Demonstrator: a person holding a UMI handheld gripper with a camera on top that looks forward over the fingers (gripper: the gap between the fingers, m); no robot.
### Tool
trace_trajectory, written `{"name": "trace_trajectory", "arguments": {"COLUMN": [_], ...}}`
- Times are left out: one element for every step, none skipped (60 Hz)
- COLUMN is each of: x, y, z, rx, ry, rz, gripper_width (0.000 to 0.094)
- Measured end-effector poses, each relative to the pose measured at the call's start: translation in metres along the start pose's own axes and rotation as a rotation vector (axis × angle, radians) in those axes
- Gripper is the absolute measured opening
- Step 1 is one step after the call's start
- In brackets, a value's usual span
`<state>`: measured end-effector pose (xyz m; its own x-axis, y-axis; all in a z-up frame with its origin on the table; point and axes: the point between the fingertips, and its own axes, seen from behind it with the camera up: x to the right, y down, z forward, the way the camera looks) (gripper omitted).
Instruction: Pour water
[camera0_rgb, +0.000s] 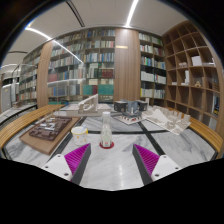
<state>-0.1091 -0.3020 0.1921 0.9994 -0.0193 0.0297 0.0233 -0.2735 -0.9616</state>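
A clear plastic water bottle (106, 129) stands upright on a red coaster on the white marble table (112, 165), just ahead of my fingers and a little left of the midline. A short pale cup (80, 133) stands on the table just left of the bottle. My gripper (112, 160) is open and empty, its magenta pads (77, 157) spread wide on either side. The bottle is beyond the fingertips, not between them.
A dark wooden tray (48, 133) with items lies at the left. White architectural models (165, 120) and a dark model (127, 107) stand further back on the table. Bookshelves (90, 62) line the far wall, and cubby shelves (195, 75) stand at the right.
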Motion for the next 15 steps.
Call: {"name": "trace_trajectory", "arguments": {"x": [0.0,0.0,0.001,0.001,0.002,0.002,0.002,0.002,0.003,0.004,0.005,0.006,0.007,0.008,0.008], "y": [0.0,0.001,0.002,0.003,0.004,0.005,0.006,0.007,0.008,0.007,0.007,0.007,0.007,0.007,0.006], "z": [-0.002,-0.003,-0.005,-0.006,-0.007,-0.008,-0.008,-0.009,-0.01,-0.01,-0.01,-0.011,-0.012,-0.013,-0.011], "rx": [0.002,0.002,0.001,-0.002,-0.006,-0.011,-0.016,-0.022,-0.024,-0.022,-0.02,-0.017,-0.014,-0.012,-0.01], "ry": [-0.001,-0.002,-0.003,-0.004,-0.005,-0.007,-0.01,-0.012,-0.012,-0.01,-0.008,-0.004,0.0,0.003,0.006], "rz": [-0.002,-0.006,-0.009,-0.009,-0.008,-0.004,0.002,0.009,0.017,0.023,0.028,0.03,0.029,0.026,0.022], "gripper_width": [0.0858,0.0859,0.0858,0.0858,0.0858,0.0859,0.0858,0.0858,0.0859,0.0859,0.0859,0.0859,0.0859,0.0859,0.0859]}}
